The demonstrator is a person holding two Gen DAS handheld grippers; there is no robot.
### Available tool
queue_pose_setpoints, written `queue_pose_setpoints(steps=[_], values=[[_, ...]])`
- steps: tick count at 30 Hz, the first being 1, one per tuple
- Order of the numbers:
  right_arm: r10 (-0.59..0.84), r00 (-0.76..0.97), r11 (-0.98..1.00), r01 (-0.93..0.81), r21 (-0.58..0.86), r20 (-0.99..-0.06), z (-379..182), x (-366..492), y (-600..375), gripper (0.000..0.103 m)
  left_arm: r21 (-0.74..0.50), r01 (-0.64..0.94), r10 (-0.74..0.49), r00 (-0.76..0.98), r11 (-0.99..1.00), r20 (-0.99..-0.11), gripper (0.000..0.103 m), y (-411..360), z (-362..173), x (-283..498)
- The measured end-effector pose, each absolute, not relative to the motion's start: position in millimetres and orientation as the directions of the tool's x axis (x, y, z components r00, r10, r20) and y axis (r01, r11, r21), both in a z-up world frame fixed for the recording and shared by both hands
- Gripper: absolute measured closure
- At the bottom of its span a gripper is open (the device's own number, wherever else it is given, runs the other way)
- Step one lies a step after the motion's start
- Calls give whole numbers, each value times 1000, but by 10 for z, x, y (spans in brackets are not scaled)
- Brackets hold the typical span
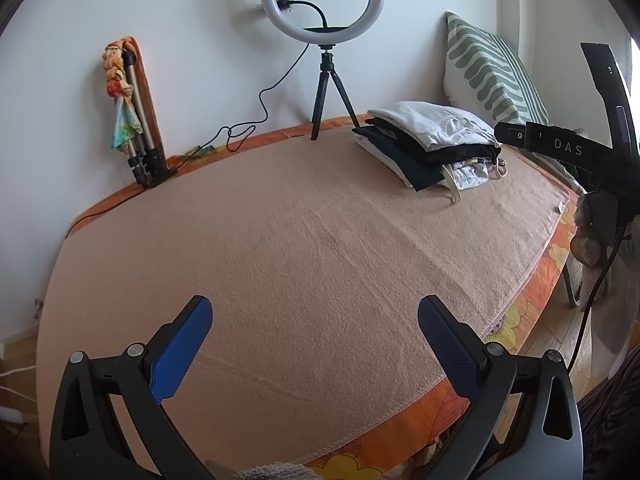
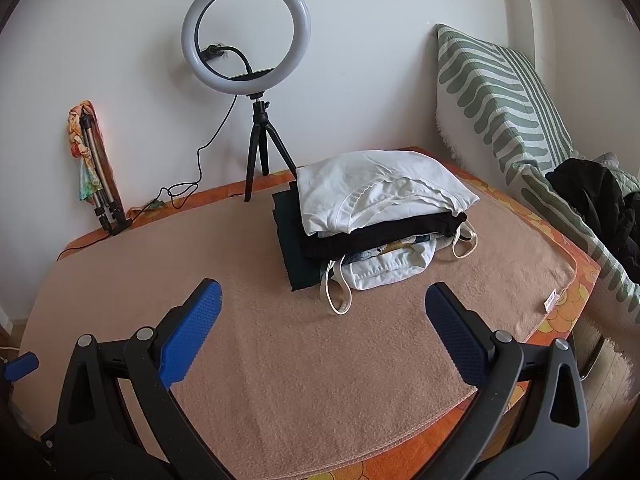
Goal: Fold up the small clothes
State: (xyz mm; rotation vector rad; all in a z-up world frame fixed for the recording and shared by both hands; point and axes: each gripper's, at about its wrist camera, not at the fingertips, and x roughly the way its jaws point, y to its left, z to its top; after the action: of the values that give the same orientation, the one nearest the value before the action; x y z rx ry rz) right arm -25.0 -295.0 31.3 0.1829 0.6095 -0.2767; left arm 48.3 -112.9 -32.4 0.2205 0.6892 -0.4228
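Observation:
A stack of folded clothes (image 1: 432, 140) lies at the far right of the beige blanket (image 1: 280, 240), white garment on top, black ones under it, a white piece with loops at the bottom. In the right wrist view the stack (image 2: 372, 216) lies just beyond my right gripper. My left gripper (image 1: 316, 312) is open and empty above the blanket's near part. My right gripper (image 2: 324, 300) is open and empty, a little short of the stack's loops (image 2: 340, 300). The right gripper's body (image 1: 560, 148) shows at the right in the left wrist view.
A ring light on a small black tripod (image 1: 324, 40) stands at the back by the wall, its cable trailing left. A folded tripod with colourful cloth (image 1: 132, 120) leans on the wall at left. A green-striped cushion (image 2: 500, 104) and a dark garment (image 2: 600, 204) lie at right.

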Motion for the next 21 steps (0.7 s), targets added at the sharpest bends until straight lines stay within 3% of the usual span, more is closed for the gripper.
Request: queue_pose_setpoints(steps=[21], values=[[-201,784,949,305,82,-588,309,-253,-2933,0,60,444,-304,699,894,-647,1,-1104,-283,465]])
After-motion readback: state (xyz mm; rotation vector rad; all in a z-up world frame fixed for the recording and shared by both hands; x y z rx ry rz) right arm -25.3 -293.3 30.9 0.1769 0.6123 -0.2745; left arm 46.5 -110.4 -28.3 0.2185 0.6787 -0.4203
